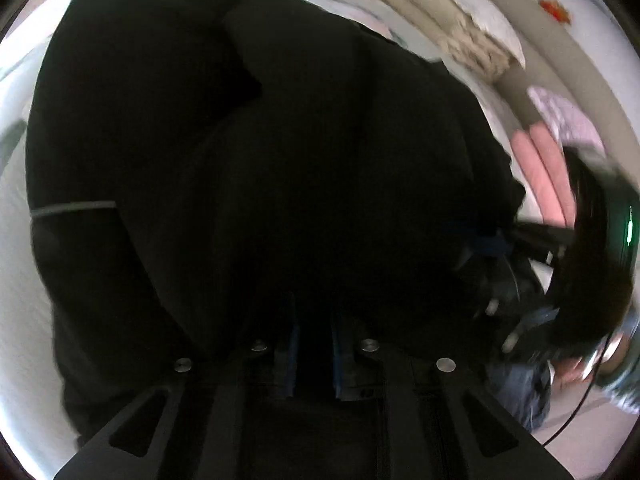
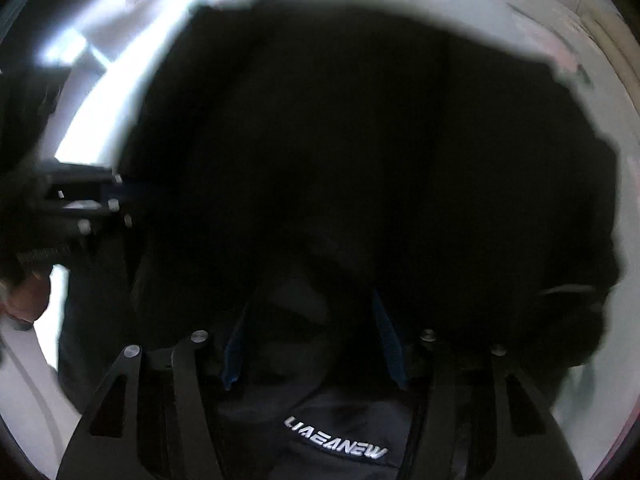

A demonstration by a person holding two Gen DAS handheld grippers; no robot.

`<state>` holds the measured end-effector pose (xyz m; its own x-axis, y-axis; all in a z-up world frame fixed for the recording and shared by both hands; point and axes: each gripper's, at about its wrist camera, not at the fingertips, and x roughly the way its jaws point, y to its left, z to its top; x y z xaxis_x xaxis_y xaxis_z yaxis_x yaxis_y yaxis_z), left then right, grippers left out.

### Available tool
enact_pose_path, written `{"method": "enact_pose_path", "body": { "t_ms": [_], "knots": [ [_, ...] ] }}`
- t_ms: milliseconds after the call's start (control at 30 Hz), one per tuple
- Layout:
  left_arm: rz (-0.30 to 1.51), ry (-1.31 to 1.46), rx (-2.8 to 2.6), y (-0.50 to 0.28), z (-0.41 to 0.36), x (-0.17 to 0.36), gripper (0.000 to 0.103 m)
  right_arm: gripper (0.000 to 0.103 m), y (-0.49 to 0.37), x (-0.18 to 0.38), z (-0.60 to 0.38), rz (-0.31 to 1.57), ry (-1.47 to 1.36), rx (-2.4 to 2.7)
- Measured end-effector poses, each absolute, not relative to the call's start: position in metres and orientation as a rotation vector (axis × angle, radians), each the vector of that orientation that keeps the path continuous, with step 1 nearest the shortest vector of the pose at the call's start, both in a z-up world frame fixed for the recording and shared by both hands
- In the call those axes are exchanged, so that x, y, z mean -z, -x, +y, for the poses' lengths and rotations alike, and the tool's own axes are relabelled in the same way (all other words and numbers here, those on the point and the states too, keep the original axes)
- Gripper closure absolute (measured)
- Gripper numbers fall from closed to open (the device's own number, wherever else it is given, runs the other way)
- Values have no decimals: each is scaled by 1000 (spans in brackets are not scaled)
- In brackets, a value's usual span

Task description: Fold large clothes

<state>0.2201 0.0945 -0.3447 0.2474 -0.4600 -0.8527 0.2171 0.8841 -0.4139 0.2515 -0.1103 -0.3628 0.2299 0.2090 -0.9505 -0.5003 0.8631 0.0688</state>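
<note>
The left gripper (image 1: 314, 344) is clamped tight on the black jacket (image 1: 248, 168) spread over the white bed (image 1: 20, 280), while only the right view shows the right gripper (image 2: 316, 344) spread apart over silver lettering (image 2: 336, 438).

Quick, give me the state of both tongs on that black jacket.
Left tongs: shut, black jacket fabric apparently pinched between them.
Right tongs: open, over the jacket, not gripping it.
</note>
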Motion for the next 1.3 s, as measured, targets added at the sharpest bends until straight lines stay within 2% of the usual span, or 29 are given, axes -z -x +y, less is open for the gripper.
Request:
{"method": "enact_pose_path", "body": {
  "t_ms": [100,167,267,367,467,567,633,800,933,1000,1067,1133,1300],
  "knots": [
    [1248,335,441,-224,105,339,92,38,-260,362,-109,1263,234,-465],
    [1227,293,429,-217,103,328,92,41,-263,355,-114,1278,203,-462],
    [1177,260,446,-197,101,296,91,42,-253,320,-123,1235,169,-493],
    [1153,345,500,-175,103,275,86,41,-239,291,-132,1193,126,-534],
    [1205,351,442,-170,93,295,86,41,-233,306,-132,1242,123,-504],
    [1288,368,379,-177,87,337,85,43,-245,357,-131,1359,146,-436],
    [1288,436,362,-177,89,347,86,41,-250,376,-132,1376,122,-421],
    [1256,474,335,-150,98,324,86,38,-242,371,-132,1352,149,-433],
    [1239,500,274,-119,116,300,84,37,-235,357,-150,1384,48,-486],
    [1222,474,221,-101,126,286,81,34,-226,348,-163,1379,18,-495],
    [1231,444,147,-78,135,277,62,33,-207,339,-181,1380,10,-483],
    [1246,436,91,-57,148,273,52,33,-187,333,-199,1386,13,-449],
    [1299,447,-9,0,172,275,49,31,-121,336,-250,1467,-37,-349]
  ]
}}
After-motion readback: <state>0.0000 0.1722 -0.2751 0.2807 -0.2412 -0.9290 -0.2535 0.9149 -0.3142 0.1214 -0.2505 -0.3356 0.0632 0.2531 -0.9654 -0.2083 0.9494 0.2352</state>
